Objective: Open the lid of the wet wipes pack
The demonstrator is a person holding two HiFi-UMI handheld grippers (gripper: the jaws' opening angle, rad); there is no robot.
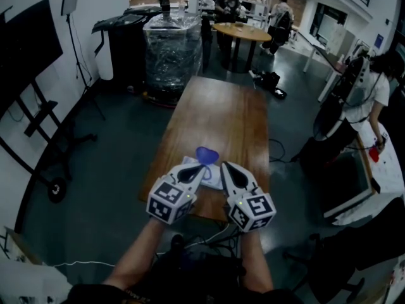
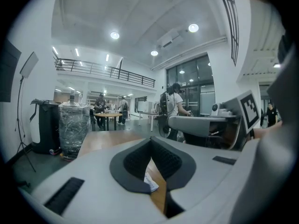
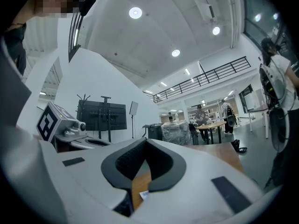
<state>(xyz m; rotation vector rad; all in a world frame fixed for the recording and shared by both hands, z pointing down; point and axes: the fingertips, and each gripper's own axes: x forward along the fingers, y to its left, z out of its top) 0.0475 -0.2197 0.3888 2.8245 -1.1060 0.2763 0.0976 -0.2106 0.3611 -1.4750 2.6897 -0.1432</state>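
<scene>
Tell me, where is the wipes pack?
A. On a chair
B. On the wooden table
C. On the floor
B: the head view shows the pack lying at the near end of the table.

Wood table (image 1: 234, 116) ctr; plastic-wrapped stack (image 1: 172, 49) behind; round table (image 1: 242, 33) w/ ppl (image 1: 226, 2) far back.

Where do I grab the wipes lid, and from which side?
Grip the blue lid by its rounded far edge, coming in from the near side over the pack. It looks raised off the pack's far end, so that rim seems exposed; the hinge can't be made out.
</scene>
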